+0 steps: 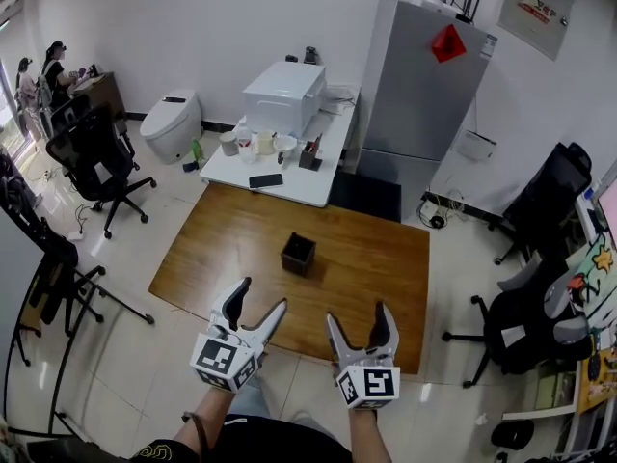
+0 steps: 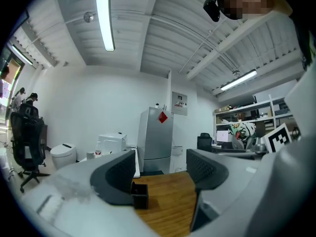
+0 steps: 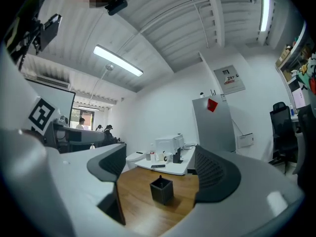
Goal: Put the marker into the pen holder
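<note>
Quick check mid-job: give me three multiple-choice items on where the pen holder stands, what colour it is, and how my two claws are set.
1. The pen holder stands:
A. on the white table
B. on the wooden table
C. on the floor

2. The pen holder is:
A. black
B. white
C. red

3. The left claw and the right claw are:
A. both open and empty
B. both shut
C. left shut, right open

Answers:
1. B, since the head view shows it near the middle of the brown top.
2. A, since it is dark in all three views.
3. A, since each gripper view shows its pads wide apart with only the table and holder beyond.
</note>
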